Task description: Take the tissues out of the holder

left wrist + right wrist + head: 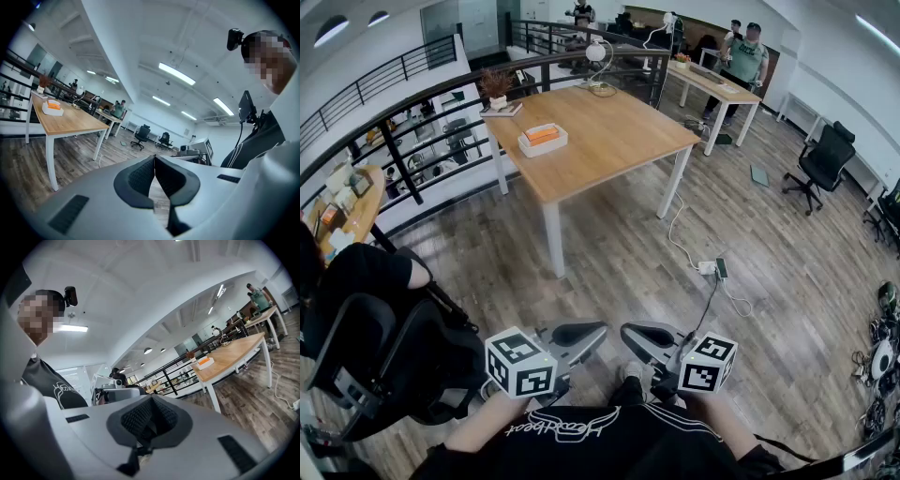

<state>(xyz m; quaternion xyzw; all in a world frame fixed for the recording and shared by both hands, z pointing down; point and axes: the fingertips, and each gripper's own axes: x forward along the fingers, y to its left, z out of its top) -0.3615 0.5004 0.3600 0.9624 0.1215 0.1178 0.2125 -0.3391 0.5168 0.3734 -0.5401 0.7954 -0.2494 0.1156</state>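
- The left gripper [581, 334] is shut tight, with nothing in it.
- The right gripper [645, 336] is just beside it. It is shut too and holds nothing.
- Both are low down, close to the person's body.
- A black chair [384, 366] is to the left of the left gripper.
- A power strip [707, 267] lies on the floor ahead of the right gripper.
- Far ahead of both grippers stands a wood table [619, 131].
- The holder [547, 147] sits on that table, well apart from both grippers. The orange tissues [542, 134] are in it.
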